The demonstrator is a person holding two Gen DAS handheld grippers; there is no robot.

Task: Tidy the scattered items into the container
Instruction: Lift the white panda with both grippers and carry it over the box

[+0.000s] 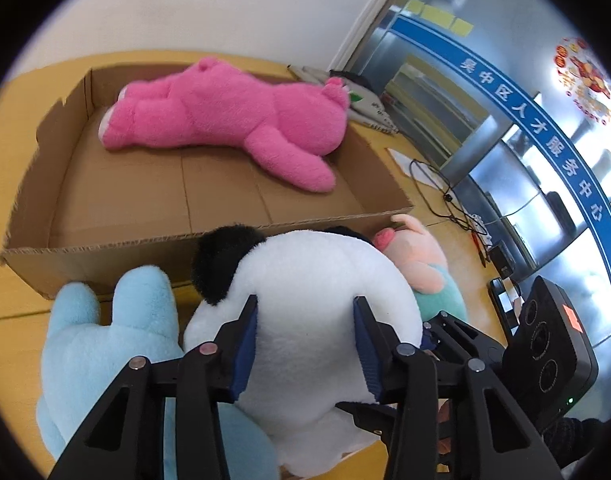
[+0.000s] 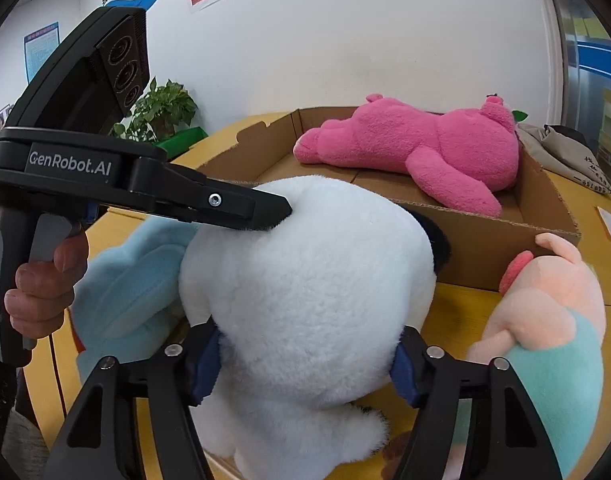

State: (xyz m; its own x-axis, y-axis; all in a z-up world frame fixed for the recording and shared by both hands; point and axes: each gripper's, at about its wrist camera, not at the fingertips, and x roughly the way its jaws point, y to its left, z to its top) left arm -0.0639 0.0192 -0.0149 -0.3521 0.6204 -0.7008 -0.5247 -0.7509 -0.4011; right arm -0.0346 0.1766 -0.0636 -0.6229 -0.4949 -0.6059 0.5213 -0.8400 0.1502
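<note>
A big white plush with black ears (image 1: 305, 280) (image 2: 305, 288) sits on the yellow table, just in front of an open cardboard box (image 1: 105, 246) (image 2: 485, 240). My left gripper (image 1: 305, 304) has its blue pads pressed into the plush's sides; in the right wrist view its tip (image 2: 281, 210) digs into the fur from the left. My right gripper (image 2: 307, 340) squeezes the same plush lower down. A pink plush (image 1: 225, 116) (image 2: 425, 148) lies inside the box. A light blue plush (image 1: 89, 340) (image 2: 133, 280) sits to the left, and a peach pig plush in teal (image 1: 425, 264) (image 2: 553, 300) to the right.
A grey bag (image 1: 365, 104) (image 2: 565, 152) lies behind the box. Black cables and a power strip (image 1: 457, 208) run along the table's right side. A potted plant (image 2: 161, 108) stands at the back left. A person's hand (image 2: 37, 292) holds the left gripper's handle.
</note>
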